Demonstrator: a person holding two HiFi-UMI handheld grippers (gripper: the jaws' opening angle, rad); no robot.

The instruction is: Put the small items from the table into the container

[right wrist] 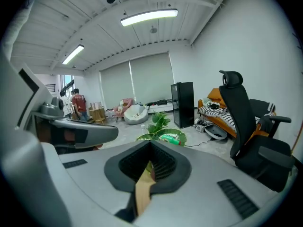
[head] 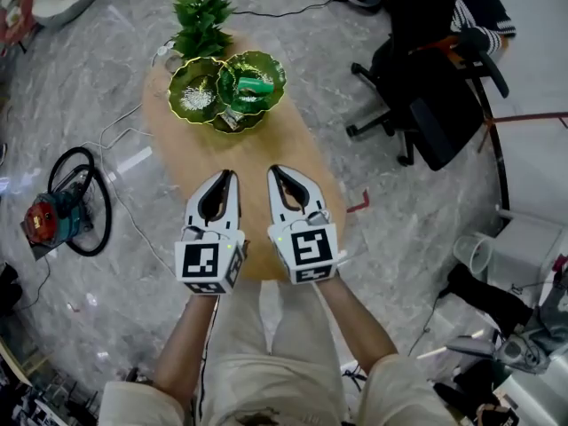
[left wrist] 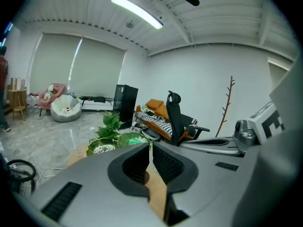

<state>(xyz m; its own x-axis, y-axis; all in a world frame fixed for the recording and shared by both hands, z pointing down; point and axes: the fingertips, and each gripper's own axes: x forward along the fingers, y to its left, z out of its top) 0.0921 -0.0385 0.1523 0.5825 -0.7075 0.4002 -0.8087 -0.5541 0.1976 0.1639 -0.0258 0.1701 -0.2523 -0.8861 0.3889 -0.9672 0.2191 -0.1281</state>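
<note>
Marble floor (head: 89, 87), oval wood table (head: 257, 145). Green item (head: 255, 85) lies in leaf-dish container (head: 280, 69), far end; looks light, slick plastic, I'd pinch mid-body. My left gripper (head: 229, 175), right gripper (head: 275, 169) pressed together, empty.

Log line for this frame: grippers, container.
left gripper shut, empty | right gripper shut, empty | both over table near end | container holds green item

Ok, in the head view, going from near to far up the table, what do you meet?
The left tool and right tool, side by side → bare wooden table → green leaf-shaped dishes → potted plant.
</note>
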